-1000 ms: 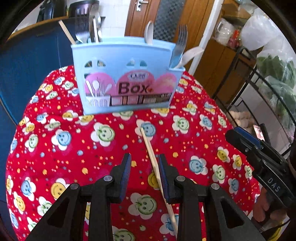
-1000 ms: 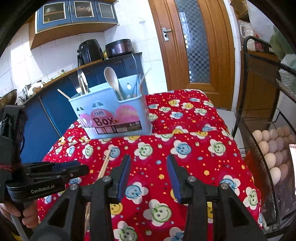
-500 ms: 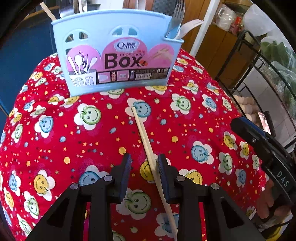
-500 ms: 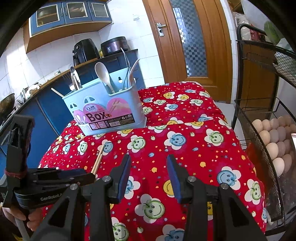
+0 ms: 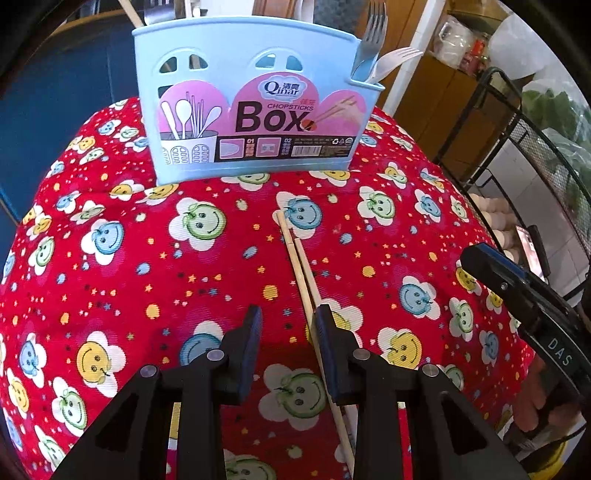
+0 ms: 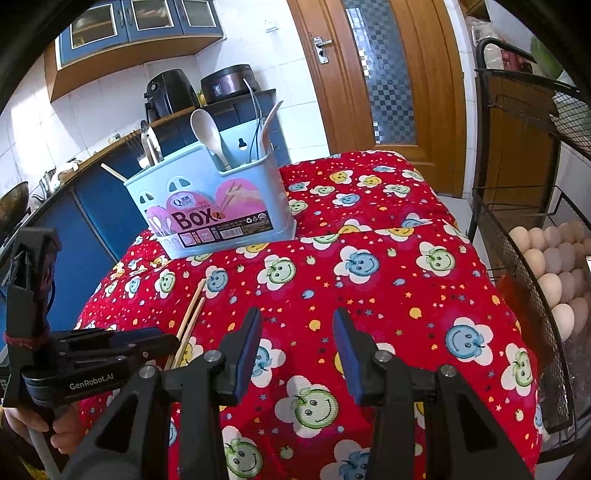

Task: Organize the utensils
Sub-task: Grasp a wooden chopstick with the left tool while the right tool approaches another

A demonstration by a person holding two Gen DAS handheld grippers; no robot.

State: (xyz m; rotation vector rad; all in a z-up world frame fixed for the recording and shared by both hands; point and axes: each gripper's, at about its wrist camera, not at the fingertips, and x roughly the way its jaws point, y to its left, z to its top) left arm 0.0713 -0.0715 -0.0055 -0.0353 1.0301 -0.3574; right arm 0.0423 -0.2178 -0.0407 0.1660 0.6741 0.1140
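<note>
Hovering over the red smiley-face cloth [image 5: 110, 295], the left gripper [image 5: 288, 328] has its jaws parted and grasping nothing; a pair of wooden chopsticks [image 5: 299, 266] lies flat on the cloth, running under the gap and along the inner face of the right-hand finger. Whether that finger touches the sticks I cannot tell. Beyond their far tips stands the blue utensil box [image 5: 255, 110], upright, with forks [image 5: 373, 33] in its end compartment. The right gripper [image 6: 297, 328] hangs released over bare cloth, well right of the chopsticks. A wire rack holds eggs [image 6: 554, 258] at the right edge.
</note>
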